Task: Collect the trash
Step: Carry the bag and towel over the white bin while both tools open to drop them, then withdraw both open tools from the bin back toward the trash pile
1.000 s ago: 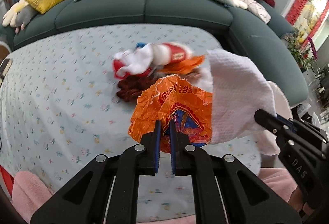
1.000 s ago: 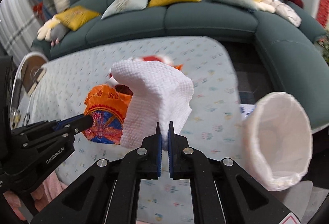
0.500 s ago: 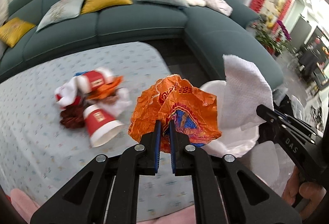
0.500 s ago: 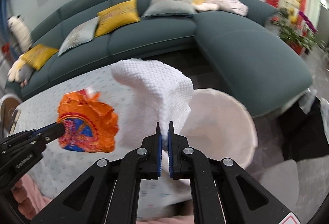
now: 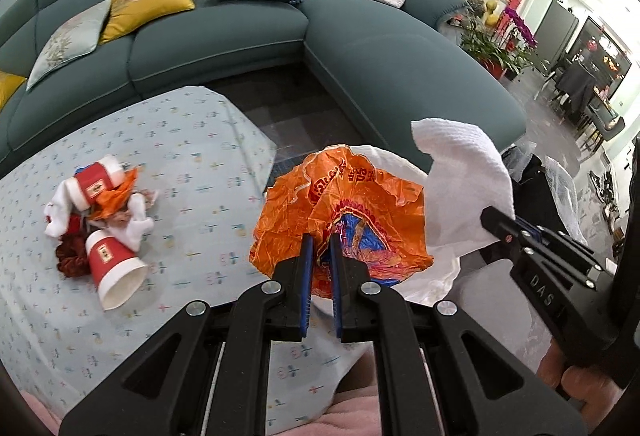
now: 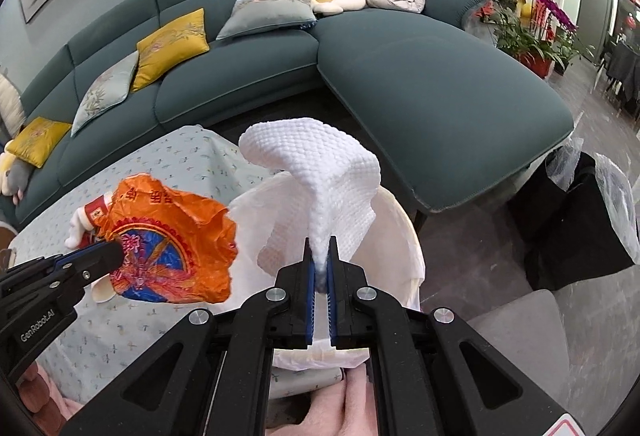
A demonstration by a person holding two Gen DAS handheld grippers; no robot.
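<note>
Both hands had swung away from the litter pile and out past the table's edge! The left gripper [image 5: 320, 240] was clamped on the crumpled orange wrapper [image 5: 344, 215], jaws pinched nearly together on its lower fold. The right gripper [image 6: 320, 248] was squeezed tight on the white paper towel [image 6: 316, 171], which flared up above the pads. A second ago both pieces hung over the middle of the patterned tablecloth [image 5: 192, 155]; now they hovered over the mouth of the white-lined bin [image 6: 400, 232] just off the table's corner, the towel squarely above it, the wrapper nearer its table-side rim. That looked like the carry all but done, with only the drop left. Back on the cloth, near its left edge, the paper cups [image 5: 116, 272] and scraps waited for another trip.
</note>
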